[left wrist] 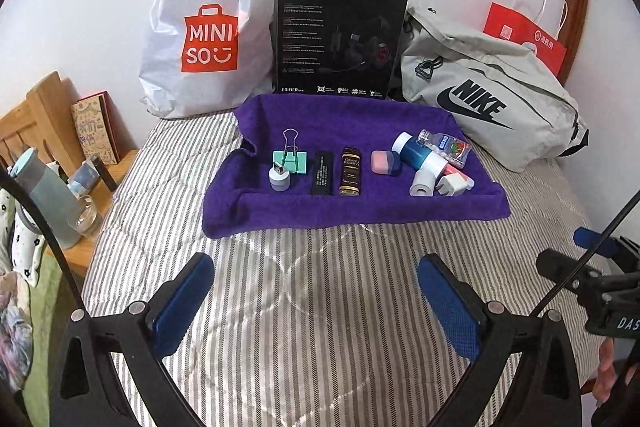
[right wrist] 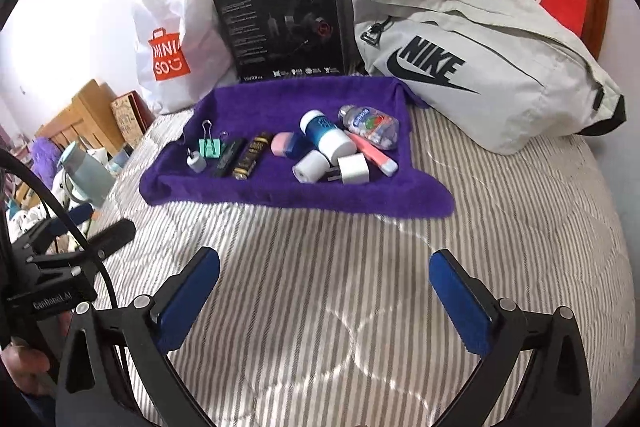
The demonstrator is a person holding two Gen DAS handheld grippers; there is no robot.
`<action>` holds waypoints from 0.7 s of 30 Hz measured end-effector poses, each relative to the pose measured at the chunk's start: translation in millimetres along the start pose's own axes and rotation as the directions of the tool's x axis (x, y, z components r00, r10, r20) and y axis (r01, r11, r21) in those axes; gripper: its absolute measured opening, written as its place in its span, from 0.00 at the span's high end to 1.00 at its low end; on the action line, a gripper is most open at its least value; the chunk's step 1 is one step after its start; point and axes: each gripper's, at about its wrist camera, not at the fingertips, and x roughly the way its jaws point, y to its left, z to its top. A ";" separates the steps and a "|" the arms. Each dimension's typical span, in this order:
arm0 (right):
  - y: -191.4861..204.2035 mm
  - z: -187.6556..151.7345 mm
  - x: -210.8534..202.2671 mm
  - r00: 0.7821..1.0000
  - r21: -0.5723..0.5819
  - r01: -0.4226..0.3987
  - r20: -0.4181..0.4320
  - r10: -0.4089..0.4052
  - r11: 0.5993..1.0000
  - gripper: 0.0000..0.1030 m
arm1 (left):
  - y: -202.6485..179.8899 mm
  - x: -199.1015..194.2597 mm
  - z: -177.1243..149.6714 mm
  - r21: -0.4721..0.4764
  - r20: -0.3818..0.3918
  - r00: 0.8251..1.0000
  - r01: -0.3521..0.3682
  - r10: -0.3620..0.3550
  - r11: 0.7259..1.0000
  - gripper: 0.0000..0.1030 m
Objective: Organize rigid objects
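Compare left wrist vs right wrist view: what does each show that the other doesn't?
Left wrist only: the open left gripper seen whole from behind, with the right gripper's blue-padded tip at its right edge, and a clear drinking glass on the wooden bedside stand.

Right wrist only: the open right gripper from behind, nothing between its pads, and a fluffy purple item at far left.

Both: the purple towel holding the green binder clip, dark bottle with gold label, white charger plug; white Miniso bag; grey Nike bag.
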 end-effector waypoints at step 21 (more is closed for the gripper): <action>-4.5 -13.5 -5.1 0.996 -0.005 0.087 -0.025 -0.087 0.996 0.00 | -9.9 -7.8 -5.9 0.020 -0.004 1.000 -0.018 0.018 1.000 0.00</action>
